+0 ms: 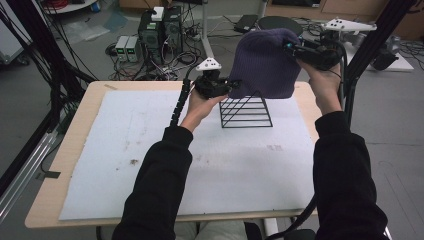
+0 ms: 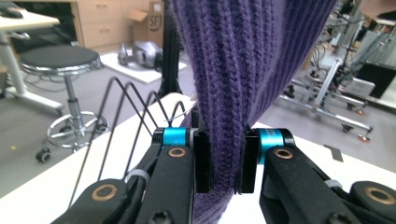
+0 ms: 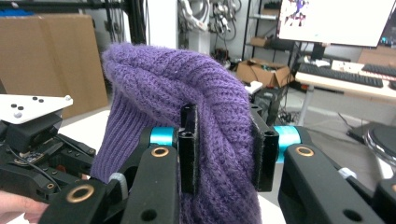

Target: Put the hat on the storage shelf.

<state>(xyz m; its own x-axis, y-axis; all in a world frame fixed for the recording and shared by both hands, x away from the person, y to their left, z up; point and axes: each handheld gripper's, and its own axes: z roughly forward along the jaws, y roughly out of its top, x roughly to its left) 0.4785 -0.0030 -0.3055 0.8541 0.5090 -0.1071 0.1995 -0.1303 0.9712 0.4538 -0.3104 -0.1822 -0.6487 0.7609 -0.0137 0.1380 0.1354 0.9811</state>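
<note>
A purple knit beanie point(image 1: 264, 62) hangs in the air above a black wire rack point(image 1: 246, 111) at the far side of the table. My left gripper point(image 1: 232, 85) is shut on the beanie's lower left edge, and its pads point(image 2: 202, 161) squeeze the ribbed knit point(image 2: 243, 70). Up at the beanie's top right, my right gripper point(image 1: 290, 48) is shut on the fabric, with a thick fold of purple knit point(image 3: 187, 93) pressed between its pads point(image 3: 188, 149). The rack's wires point(image 2: 126, 107) rise just left of the left gripper's jaws.
A white foam mat point(image 1: 150, 150) covers most of the wooden table point(image 1: 55, 180). Beyond the table's far edge are computer boxes with cables point(image 1: 155, 35), a round stool point(image 1: 277, 22) and a black frame post point(image 1: 380, 35) at the right.
</note>
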